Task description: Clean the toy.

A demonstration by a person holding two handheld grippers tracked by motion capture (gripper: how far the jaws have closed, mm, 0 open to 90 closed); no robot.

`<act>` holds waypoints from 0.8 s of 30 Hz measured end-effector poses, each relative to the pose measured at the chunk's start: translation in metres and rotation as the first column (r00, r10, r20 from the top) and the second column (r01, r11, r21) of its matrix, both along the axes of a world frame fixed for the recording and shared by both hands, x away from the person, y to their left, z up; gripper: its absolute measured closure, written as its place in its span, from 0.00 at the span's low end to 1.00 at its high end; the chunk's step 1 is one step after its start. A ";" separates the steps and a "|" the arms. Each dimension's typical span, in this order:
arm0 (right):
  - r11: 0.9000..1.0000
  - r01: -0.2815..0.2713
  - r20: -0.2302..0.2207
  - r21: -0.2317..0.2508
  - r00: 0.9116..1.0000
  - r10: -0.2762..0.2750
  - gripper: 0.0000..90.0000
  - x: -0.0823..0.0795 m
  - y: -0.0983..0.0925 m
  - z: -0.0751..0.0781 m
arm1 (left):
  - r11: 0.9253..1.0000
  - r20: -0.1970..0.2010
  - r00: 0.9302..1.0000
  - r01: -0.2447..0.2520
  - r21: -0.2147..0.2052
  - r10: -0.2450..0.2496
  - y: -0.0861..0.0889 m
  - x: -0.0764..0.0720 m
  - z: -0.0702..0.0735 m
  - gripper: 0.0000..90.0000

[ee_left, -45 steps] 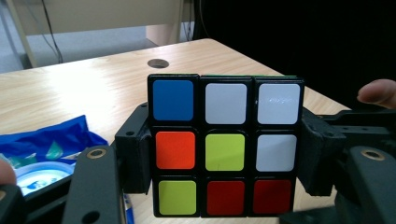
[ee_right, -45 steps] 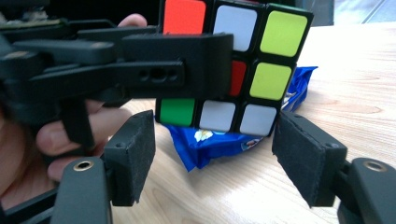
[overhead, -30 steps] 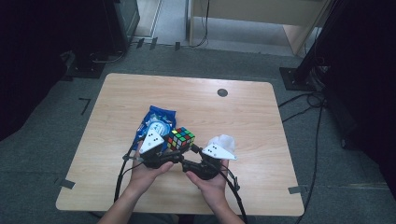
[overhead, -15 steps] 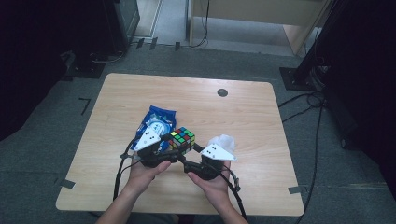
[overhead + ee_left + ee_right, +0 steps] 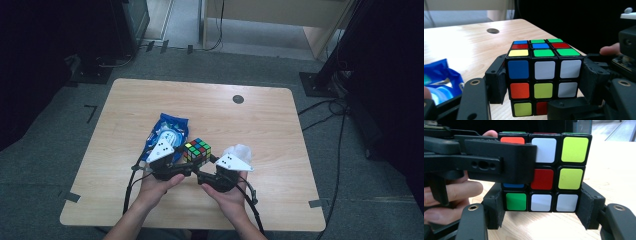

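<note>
Both sides pinch the puzzle cube (image 5: 197, 150) over the bench (image 5: 260, 120): left hand-held gripper (image 5: 541, 87) clamps its sides, right hand-held gripper (image 5: 540, 212) clamps the bottom layer. Blue packet (image 5: 167, 132) lies nearby.

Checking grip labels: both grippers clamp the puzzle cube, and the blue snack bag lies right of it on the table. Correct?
One error: the blue snack bag lies left of the puzzle cube, not right, as the high view shows. The rest holds: the left gripper and right gripper both clamp the cube.
</note>
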State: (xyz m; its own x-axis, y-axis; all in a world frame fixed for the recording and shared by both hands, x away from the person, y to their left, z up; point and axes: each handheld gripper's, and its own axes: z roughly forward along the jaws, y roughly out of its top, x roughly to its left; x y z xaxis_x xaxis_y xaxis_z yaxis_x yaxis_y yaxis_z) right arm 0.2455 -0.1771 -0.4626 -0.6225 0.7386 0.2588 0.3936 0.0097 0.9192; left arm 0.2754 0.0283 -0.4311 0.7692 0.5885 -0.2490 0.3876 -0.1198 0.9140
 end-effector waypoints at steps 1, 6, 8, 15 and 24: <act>1.000 -0.002 -0.004 -0.008 1.000 0.002 0.38 0.000 -0.001 0.000 | 1.000 -0.001 1.000 0.007 -0.011 -0.007 0.002 0.001 0.000 0.34; 1.000 0.010 -0.054 -0.016 0.998 -0.011 0.38 0.010 -0.019 -0.002 | 0.999 0.017 0.999 0.036 -0.027 -0.035 0.015 0.005 0.003 0.22; 1.000 0.004 -0.084 -0.009 0.996 -0.005 0.38 0.016 -0.031 0.000 | 0.999 0.036 0.999 0.028 -0.026 -0.027 0.021 0.007 0.003 0.20; 0.999 -0.035 -0.232 -0.017 0.972 0.030 0.38 0.033 -0.067 0.022 | 0.981 0.186 0.979 0.041 0.191 -0.077 0.021 0.003 -0.009 0.18; 0.991 -0.136 -0.352 -0.003 0.927 0.126 0.38 0.032 -0.065 0.036 | 0.934 0.272 0.951 0.040 0.356 -0.145 -0.006 -0.007 -0.024 0.17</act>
